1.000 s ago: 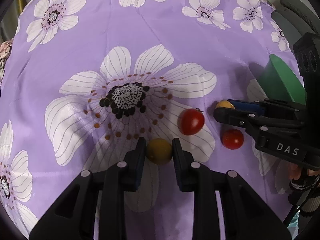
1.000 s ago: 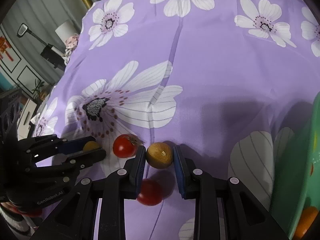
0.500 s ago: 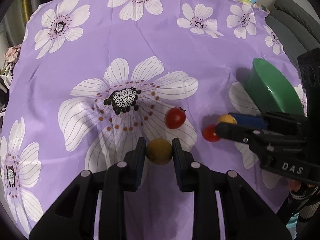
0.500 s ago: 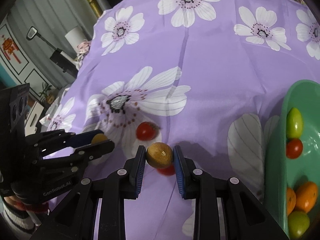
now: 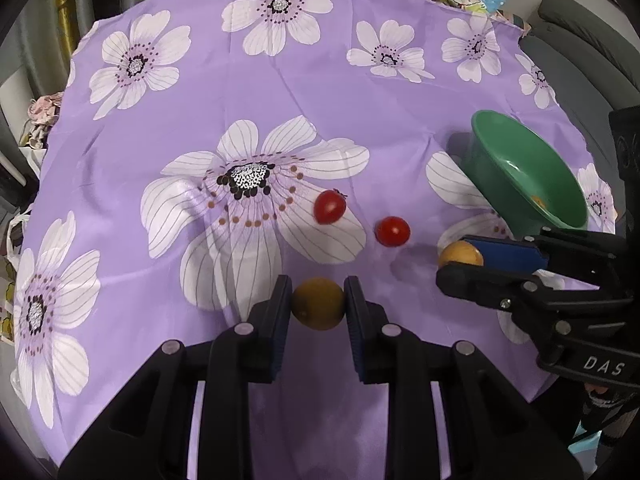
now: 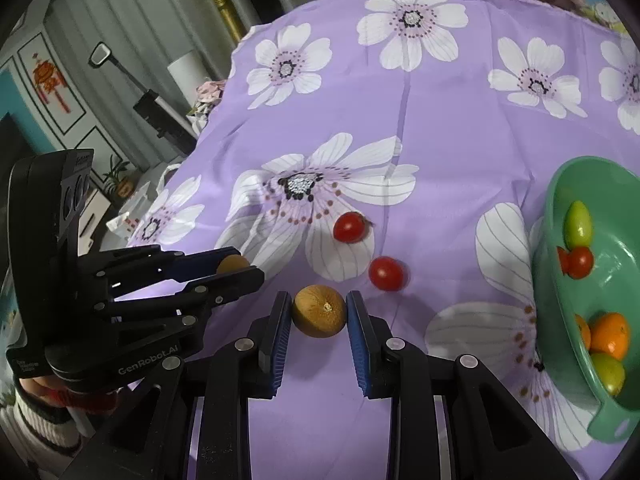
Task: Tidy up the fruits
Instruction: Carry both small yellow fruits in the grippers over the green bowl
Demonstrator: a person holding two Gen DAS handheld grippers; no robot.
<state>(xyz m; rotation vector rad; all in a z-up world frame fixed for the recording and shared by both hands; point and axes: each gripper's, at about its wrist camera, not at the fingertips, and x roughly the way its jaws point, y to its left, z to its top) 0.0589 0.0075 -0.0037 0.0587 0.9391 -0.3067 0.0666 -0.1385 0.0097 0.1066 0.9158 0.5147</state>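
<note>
Both grippers lifted above the cloth, each clamped on one round brownish-yellow fruit.

The left gripper (image 5: 318, 307) grasps a dull yellow fruit (image 5: 318, 309); the right gripper (image 6: 319, 311) grasps a tan fruit (image 6: 319, 311) with a small stem scar. Two red tomatoes (image 5: 329, 207) (image 5: 393, 231) lie apart on the purple flowered cloth (image 5: 248, 92). Only the right wrist view shows the contents of the green bowl (image 6: 560, 184): a green fruit (image 6: 577, 224), a tomato (image 6: 580, 262), an orange (image 6: 610, 335) and others.

Both grippers angle downward, jaws clamped. The left gripper (image 5: 318, 310) sits at six o'clock; the right gripper (image 5: 460, 260) enters from four o'clock.
</note>
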